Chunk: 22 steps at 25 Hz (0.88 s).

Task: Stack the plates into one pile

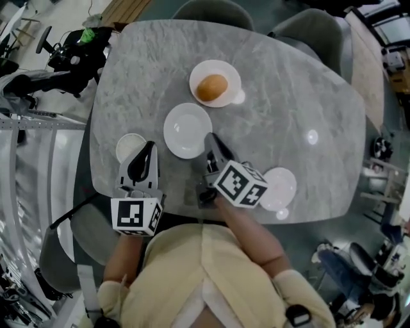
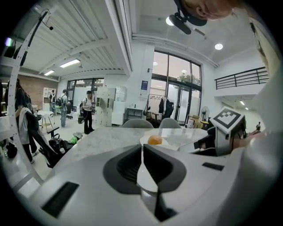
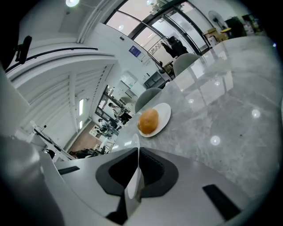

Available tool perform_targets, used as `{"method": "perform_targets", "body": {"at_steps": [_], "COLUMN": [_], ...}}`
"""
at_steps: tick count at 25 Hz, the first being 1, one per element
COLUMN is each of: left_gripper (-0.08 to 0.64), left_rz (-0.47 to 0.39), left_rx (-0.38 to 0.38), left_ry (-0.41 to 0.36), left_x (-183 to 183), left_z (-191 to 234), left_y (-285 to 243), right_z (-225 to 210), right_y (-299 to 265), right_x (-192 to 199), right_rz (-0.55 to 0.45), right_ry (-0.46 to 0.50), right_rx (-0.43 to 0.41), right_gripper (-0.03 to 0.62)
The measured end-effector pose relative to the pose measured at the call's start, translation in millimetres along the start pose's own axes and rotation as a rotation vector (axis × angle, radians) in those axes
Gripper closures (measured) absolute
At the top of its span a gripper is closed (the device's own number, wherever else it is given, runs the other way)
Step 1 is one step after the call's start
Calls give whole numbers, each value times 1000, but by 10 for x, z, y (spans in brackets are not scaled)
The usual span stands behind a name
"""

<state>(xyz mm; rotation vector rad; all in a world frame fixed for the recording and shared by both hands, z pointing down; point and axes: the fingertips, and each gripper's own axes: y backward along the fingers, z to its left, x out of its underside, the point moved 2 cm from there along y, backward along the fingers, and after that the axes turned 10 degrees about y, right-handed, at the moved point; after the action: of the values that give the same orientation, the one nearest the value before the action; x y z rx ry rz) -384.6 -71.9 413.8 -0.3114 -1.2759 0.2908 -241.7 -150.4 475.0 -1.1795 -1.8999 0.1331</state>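
Note:
A white plate (image 1: pixel 186 130) lies mid-table, and my right gripper (image 1: pixel 210 138) is shut on its right rim. In the right gripper view that rim (image 3: pixel 132 185) stands edge-on between the closed jaws (image 3: pixel 137 152). My left gripper (image 1: pixel 149 147) is shut on the right edge of a smaller white plate (image 1: pixel 129 147) near the table's left front. That plate (image 2: pixel 148 176) fills the narrow gap between its jaws (image 2: pixel 142 148). A third plate (image 1: pixel 229 72) farther back carries a round bread roll (image 1: pixel 212 87). A fourth small plate (image 1: pixel 279 188) sits at the front right, beside the right gripper's marker cube.
The grey marble table (image 1: pixel 307 96) has rounded corners, with its front edge close to my body. Two grey chairs (image 1: pixel 214 11) stand at the far side. Bags and gear (image 1: pixel 70 54) lie on the floor to the left. People (image 2: pixel 88 110) stand far off in the hall.

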Motion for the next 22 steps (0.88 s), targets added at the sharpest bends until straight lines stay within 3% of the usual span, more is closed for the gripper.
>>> {"method": "perform_targets", "body": {"at_steps": [5, 22], "left_gripper": [552, 552], "left_rz": [1, 41], "left_rx": [43, 231], "left_ry": [-27, -103], "left_x": [8, 269], "left_z": [-367, -1726], "left_y": [-28, -60], "right_z": [-58, -936], "right_y": [309, 1661], "right_x": [-106, -300], "right_rz": [-21, -156], "right_ry": [-32, -122], "right_rx": [-44, 25], "right_gripper": [580, 580]}}
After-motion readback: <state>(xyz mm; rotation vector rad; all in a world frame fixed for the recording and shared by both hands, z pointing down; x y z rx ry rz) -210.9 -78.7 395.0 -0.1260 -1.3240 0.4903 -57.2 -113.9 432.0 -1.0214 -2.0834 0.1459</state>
